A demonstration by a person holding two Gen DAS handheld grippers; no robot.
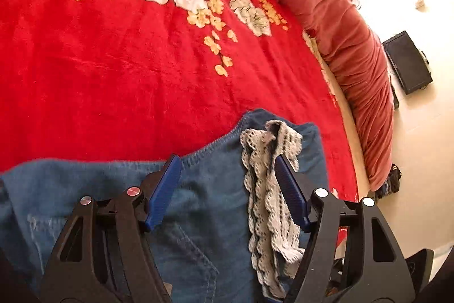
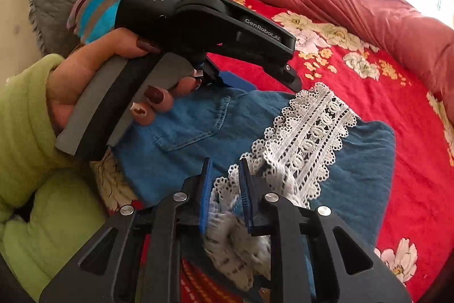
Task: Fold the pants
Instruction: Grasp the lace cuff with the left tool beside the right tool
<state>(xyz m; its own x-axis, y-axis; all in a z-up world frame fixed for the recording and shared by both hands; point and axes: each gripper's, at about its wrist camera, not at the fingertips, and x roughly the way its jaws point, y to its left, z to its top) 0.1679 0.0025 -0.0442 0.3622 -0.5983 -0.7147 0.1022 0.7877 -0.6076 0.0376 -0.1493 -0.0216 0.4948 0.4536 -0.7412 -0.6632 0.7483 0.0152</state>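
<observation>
One view alone shows the hand [image 2: 85, 87]; both show pants [image 1: 204, 206].

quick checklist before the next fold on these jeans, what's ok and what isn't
1. Right gripper gripping the lace trim: ok, lace lies between its narrow jaws.
2. Left gripper free of cloth: cannot tell, jaws wide, lace touches one finger.
3. Jeans flat on the red blanket: ok, folded end shows.
4. Lace lying flat: not ok, bunched.
5. Grippers apart: ok.
</observation>
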